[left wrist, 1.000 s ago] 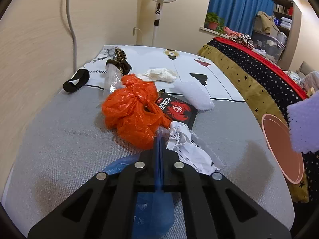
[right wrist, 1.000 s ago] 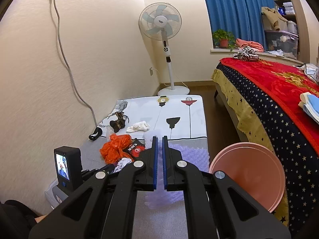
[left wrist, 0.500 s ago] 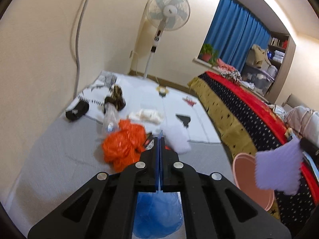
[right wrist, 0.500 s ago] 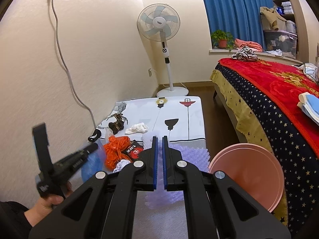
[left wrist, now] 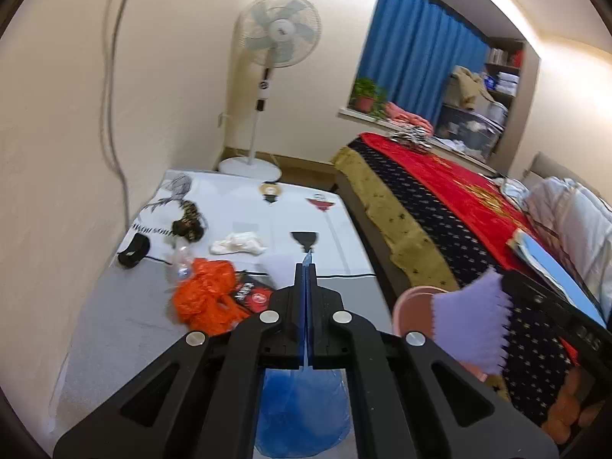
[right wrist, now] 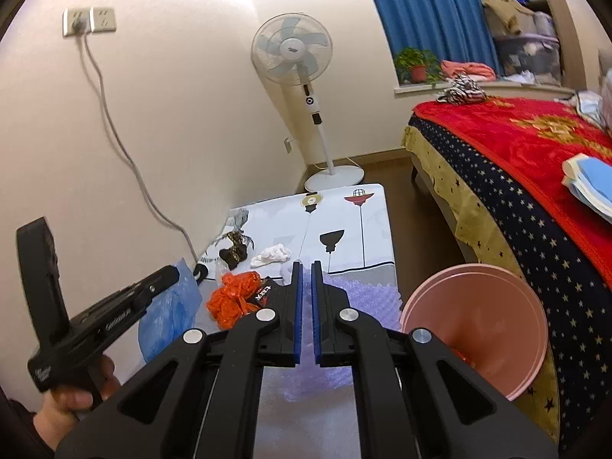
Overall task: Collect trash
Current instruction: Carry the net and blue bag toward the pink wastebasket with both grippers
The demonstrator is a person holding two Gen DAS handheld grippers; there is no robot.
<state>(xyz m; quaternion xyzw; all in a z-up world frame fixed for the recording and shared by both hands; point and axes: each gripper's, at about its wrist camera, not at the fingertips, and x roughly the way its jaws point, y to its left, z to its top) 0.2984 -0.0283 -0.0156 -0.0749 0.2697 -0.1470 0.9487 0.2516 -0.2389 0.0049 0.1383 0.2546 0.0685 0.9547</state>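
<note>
My left gripper (left wrist: 306, 264) is shut on a thin blue plastic bag (left wrist: 302, 413), which hangs below its jaws above the grey mat. In the right wrist view the left gripper (right wrist: 174, 273) is held by a hand at the left, the blue bag (right wrist: 172, 310) dangling from it. My right gripper (right wrist: 306, 267) is shut on a purple foam sheet (right wrist: 344, 298), which droops beside the pink bin (right wrist: 478, 325). On the mat lie an orange plastic bag (left wrist: 202, 298), a black and red packet (left wrist: 254, 294) and a white wad (left wrist: 239, 244).
A clear bottle (left wrist: 181, 264), a leopard-print item (left wrist: 187, 222) and a black strap (left wrist: 134, 250) lie near the wall. A standing fan (left wrist: 275, 38) is at the mat's far end. A bed (left wrist: 440, 206) with a red cover runs along the right, behind the bin.
My left gripper has risen well above the mat with the blue bag and swung towards the bin. The right gripper with the purple foam has shifted only slightly.
</note>
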